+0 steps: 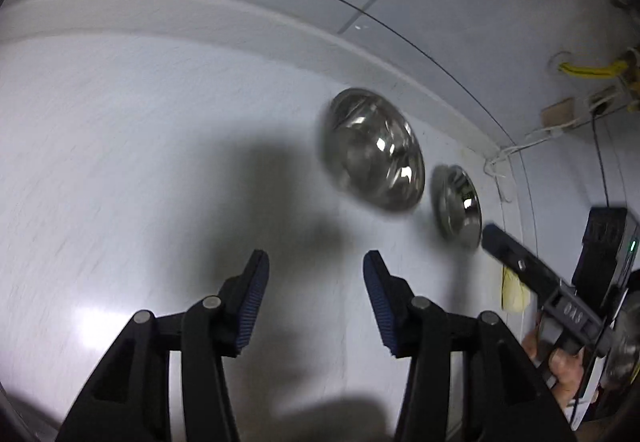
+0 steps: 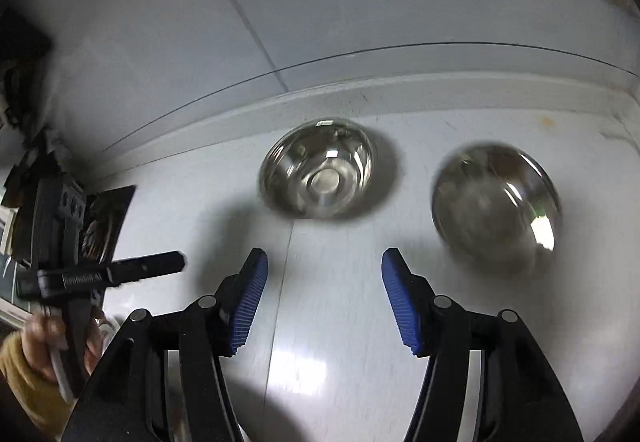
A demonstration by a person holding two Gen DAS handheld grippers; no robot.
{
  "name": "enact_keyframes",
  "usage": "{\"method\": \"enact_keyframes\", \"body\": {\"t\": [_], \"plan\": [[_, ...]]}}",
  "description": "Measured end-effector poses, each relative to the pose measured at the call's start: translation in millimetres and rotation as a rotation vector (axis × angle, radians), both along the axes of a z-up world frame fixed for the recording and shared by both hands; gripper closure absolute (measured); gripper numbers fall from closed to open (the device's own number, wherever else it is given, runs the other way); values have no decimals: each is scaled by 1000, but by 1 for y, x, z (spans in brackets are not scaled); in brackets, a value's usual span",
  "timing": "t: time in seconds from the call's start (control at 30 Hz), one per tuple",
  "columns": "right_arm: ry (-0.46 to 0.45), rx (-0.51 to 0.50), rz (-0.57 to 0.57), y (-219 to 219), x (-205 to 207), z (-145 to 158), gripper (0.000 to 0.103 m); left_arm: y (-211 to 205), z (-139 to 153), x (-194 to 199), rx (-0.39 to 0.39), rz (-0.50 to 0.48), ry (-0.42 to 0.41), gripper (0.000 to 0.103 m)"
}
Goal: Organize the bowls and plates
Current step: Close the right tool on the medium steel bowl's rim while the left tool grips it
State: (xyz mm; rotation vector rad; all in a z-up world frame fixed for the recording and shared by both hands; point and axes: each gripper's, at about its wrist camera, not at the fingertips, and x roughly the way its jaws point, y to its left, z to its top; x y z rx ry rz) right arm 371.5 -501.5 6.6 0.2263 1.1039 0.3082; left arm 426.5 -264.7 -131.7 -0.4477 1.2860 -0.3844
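Note:
Two steel bowls stand on a white table near its back edge. In the left wrist view the nearer bowl (image 1: pixel 374 149) is ahead and right of my open, empty left gripper (image 1: pixel 316 262), and the second bowl (image 1: pixel 458 207) lies further right. In the right wrist view one bowl (image 2: pixel 320 169) is just ahead of my open, empty right gripper (image 2: pixel 324 262); the other bowl (image 2: pixel 496 201) is to the right. The right gripper also shows in the left wrist view (image 1: pixel 490 234), close to the second bowl. The left gripper shows at the left of the right wrist view (image 2: pixel 176 262).
The white table (image 1: pixel 120 161) has a raised back ledge (image 2: pixel 440 89) against a pale wall. Cables, a yellow item (image 1: pixel 588 69) and a socket sit at the far right in the left wrist view. Dark clutter (image 2: pixel 100 217) lies at the table's left end.

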Motion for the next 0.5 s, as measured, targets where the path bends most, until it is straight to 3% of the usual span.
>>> {"method": "enact_keyframes", "body": {"t": [0.17,0.37,0.4,0.43,0.47,0.5], "plan": [[45,-100,-10,6,68,-28,49,-21,-27,55,4,62,31,56],[104,-150,48,13,92,-56,52,-30,-48,82,-18,91,42,58],[111,-164,52,16,93,-59,59,-31,-48,84,-20,91,36,58],[120,-175,56,17,94,-64,64,-33,-49,87,-24,85,36,67],[133,-181,62,19,95,-69,76,-36,-53,90,-33,75,45,80],[142,-182,71,22,96,-73,89,-38,-56,92,-43,77,53,85]]}}
